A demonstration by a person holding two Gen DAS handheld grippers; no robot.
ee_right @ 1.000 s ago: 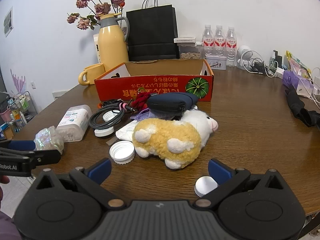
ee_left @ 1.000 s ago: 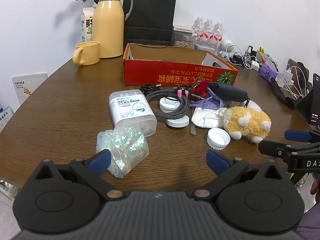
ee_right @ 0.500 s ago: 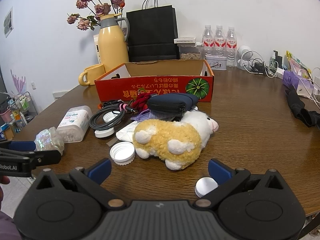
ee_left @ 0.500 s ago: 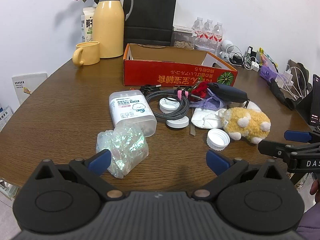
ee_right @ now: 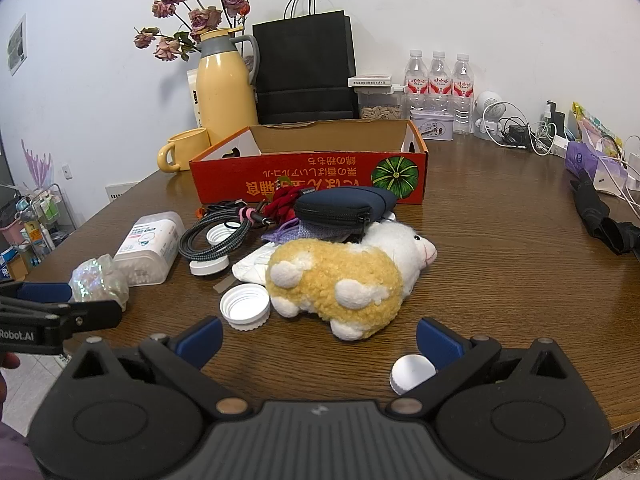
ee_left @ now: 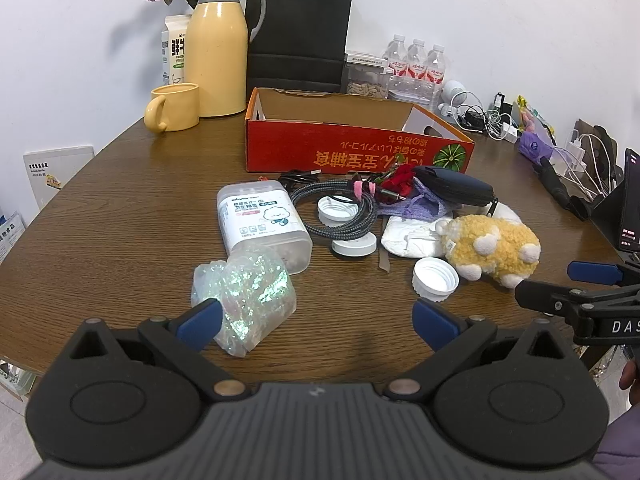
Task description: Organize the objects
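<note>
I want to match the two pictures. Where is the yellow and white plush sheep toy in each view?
Left wrist view: the yellow and white plush sheep toy lies right of centre, near the right gripper.
Right wrist view: it lies in the centre, just ahead of the open fingers.
Shared landmark: the ribbed white plastic cap touching the toy.

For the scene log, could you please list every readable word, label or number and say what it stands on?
"DAS", cut off by the frame edge: right tool, on its black arm.
"Robot.AI": left tool, on its black arm.
Red cardboard box: large upside-down yellow characters, not legible to me.
Cotton swab box, milk carton, water bottles: print too small.
</note>
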